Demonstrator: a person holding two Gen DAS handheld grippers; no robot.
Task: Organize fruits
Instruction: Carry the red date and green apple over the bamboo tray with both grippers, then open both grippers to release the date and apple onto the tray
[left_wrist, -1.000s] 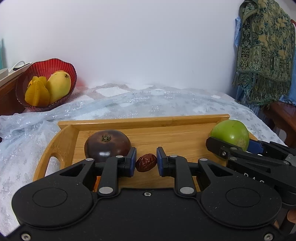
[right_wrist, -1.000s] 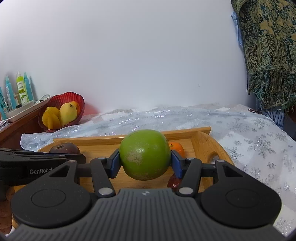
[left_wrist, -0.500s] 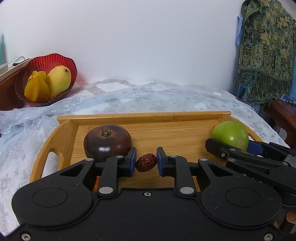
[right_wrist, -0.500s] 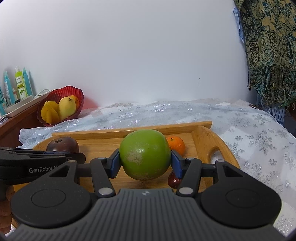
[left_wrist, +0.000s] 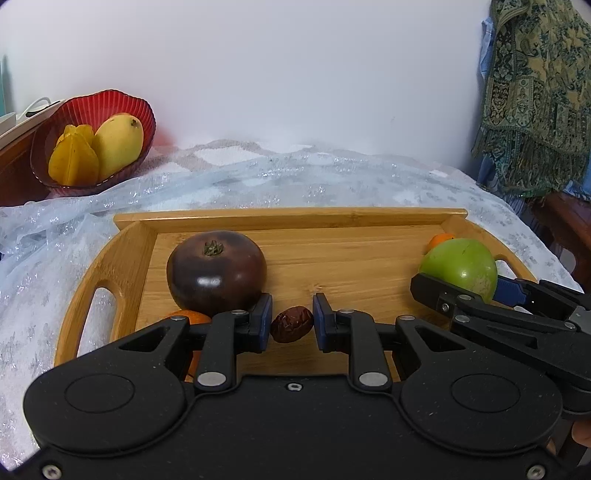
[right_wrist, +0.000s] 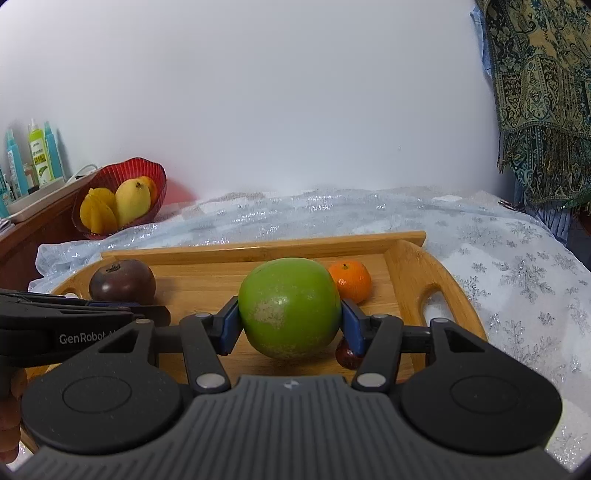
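Judging by the red bowl (left_wrist: 92, 107) (mango and starfruit inside), sorting is partly done: left gripper (left_wrist: 291, 325) pinches a dried date (left_wrist: 291, 329), right gripper (right_wrist: 290, 325) clamps the green apple (right_wrist: 290, 308) above the wooden tray (left_wrist: 295, 218), where tomato and tangerines remain.

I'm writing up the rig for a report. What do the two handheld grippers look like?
Both are matte black plastic with blue pads, silver pivot screws and round discs on each side. The left gripper has a smooth body; the right gripper has a ribbed grey one. White "GenRobot" lettering marks the left's side.
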